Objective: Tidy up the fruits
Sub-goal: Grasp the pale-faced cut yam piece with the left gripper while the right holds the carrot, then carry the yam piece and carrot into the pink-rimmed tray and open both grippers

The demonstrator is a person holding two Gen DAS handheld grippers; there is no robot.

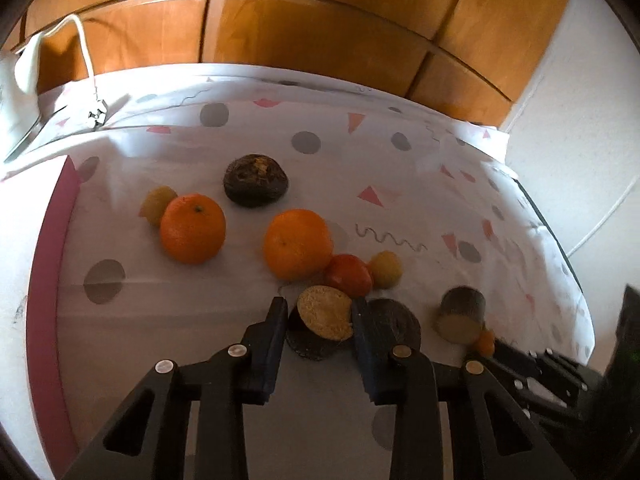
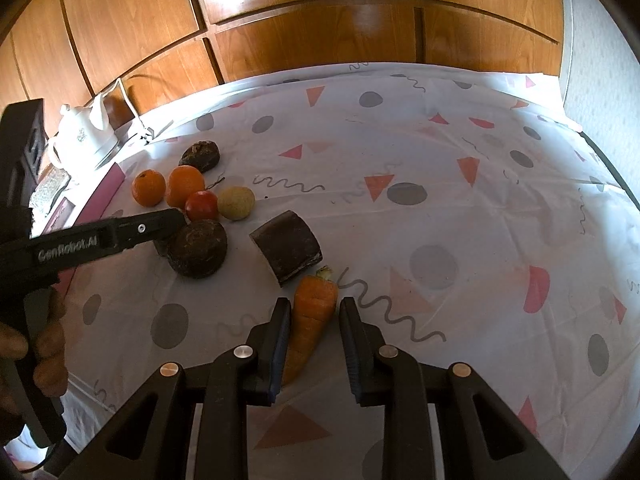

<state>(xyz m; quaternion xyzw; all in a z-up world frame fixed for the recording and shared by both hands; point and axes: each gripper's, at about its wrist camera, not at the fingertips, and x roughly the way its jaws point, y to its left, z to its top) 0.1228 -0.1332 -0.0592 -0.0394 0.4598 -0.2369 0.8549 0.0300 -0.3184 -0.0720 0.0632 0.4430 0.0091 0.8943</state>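
Observation:
My left gripper is shut on a dark-skinned root half whose yellowish cut face points up; it rests on the tablecloth. Another dark round root lies right beside it. My right gripper is shut on a carrot, whose thick end fills the gap between the pads. Beyond lie two oranges, a red tomato, two yellow fruits, a third dark root and a cut dark cylinder.
A patterned white tablecloth covers the table, with bare cloth to the right of the fruit. A white kettle with a cord stands at the far left corner. Wooden cabinet doors rise behind the table. A hand holds the left gripper.

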